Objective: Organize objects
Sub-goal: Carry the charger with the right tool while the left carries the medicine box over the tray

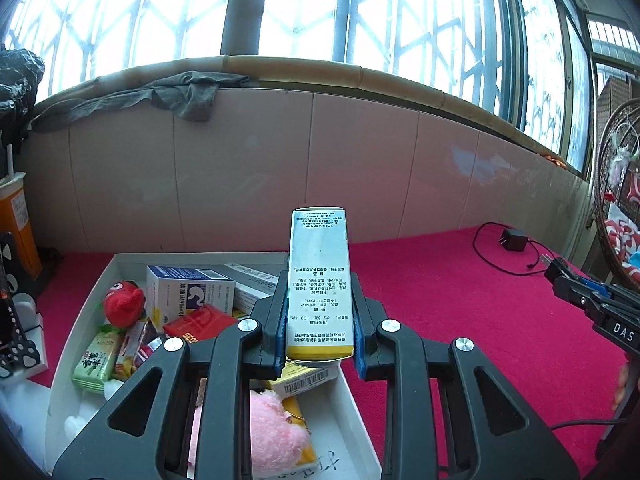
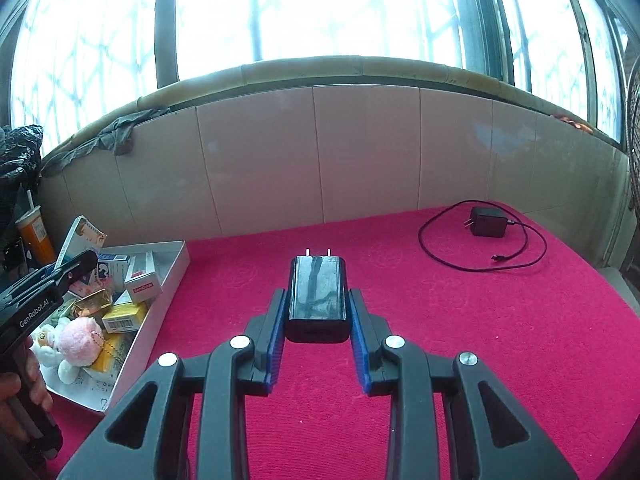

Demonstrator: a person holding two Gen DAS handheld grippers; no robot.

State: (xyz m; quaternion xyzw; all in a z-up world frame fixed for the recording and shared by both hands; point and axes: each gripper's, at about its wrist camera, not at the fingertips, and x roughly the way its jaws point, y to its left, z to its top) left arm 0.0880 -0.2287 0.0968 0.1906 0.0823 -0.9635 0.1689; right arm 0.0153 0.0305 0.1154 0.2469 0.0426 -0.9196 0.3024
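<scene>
My left gripper [image 1: 319,300] is shut on a tall silver and yellow medicine box [image 1: 320,280] and holds it upright above the right side of the white tray [image 1: 96,288]. The tray holds several boxes, a red plush toy [image 1: 123,303] and a pink plush toy [image 1: 272,432]. My right gripper [image 2: 318,304] is shut on a black plug adapter [image 2: 318,300], prongs pointing away, above the red cloth. The left gripper with its box [image 2: 80,240] shows at the left of the right wrist view, over the tray [image 2: 176,272]. The right gripper [image 1: 560,276] shows at the right edge of the left wrist view.
A second black charger with a looped cable [image 2: 486,222] lies on the red cloth at the far right; it also shows in the left wrist view [image 1: 514,240]. An orange cup with a straw [image 1: 16,224] stands left of the tray. A tiled wall runs behind; a wicker chair [image 1: 616,200] stands right.
</scene>
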